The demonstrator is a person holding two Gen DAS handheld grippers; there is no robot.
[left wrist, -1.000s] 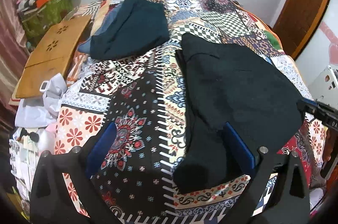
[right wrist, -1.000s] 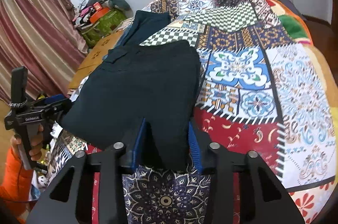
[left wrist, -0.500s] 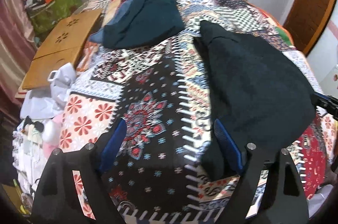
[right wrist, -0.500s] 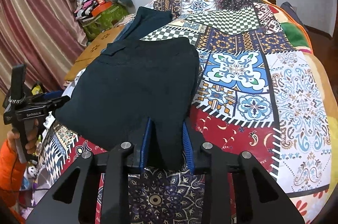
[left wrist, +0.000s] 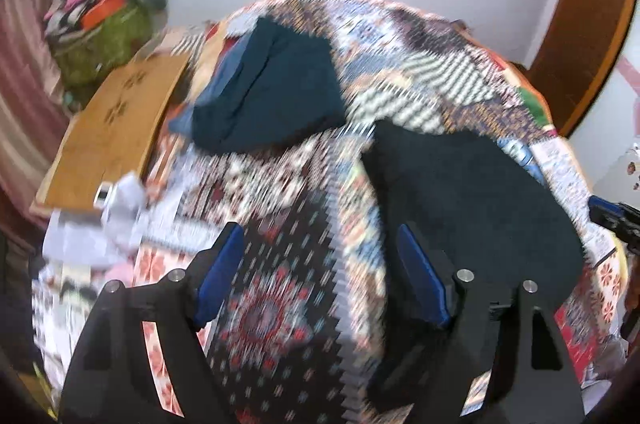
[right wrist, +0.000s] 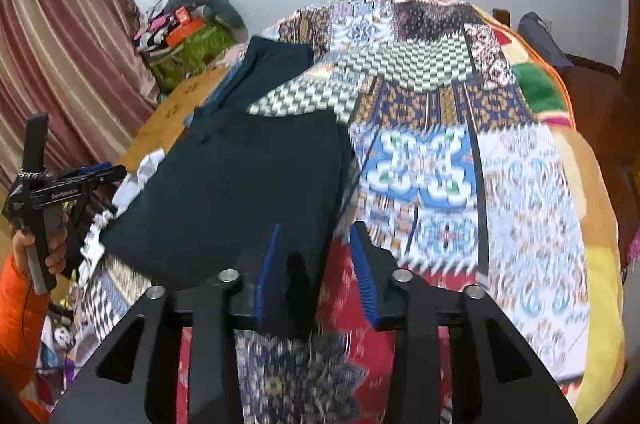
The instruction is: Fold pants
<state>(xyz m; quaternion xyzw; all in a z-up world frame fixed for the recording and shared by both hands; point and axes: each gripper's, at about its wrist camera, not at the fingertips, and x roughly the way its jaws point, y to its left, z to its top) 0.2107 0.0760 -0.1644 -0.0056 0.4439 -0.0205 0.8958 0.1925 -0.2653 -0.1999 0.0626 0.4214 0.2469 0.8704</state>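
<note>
Dark folded pants (left wrist: 472, 200) lie flat on the patchwork bedspread (left wrist: 280, 304); they also show in the right wrist view (right wrist: 240, 192). My left gripper (left wrist: 320, 264) is open and empty, just left of the pants' near edge, its right finger beside the cloth. My right gripper (right wrist: 316, 260) is open over the pants' near right corner, with cloth lying loosely between the jaws. The left gripper also shows at the left of the right wrist view (right wrist: 96, 174), held by a hand in an orange sleeve.
A second folded dark garment (left wrist: 272, 92) lies farther back on the bed. A wooden board (left wrist: 108, 136) and white cloth (left wrist: 104, 220) sit off the left edge. A green bag of clutter (right wrist: 188, 48) stands by the curtain (right wrist: 60, 64). A door (left wrist: 592, 24) is at the right.
Both grippers have pulled back from the pants with motion blur. The left gripper has moved left off the pants. The right gripper's jaws have widened.
</note>
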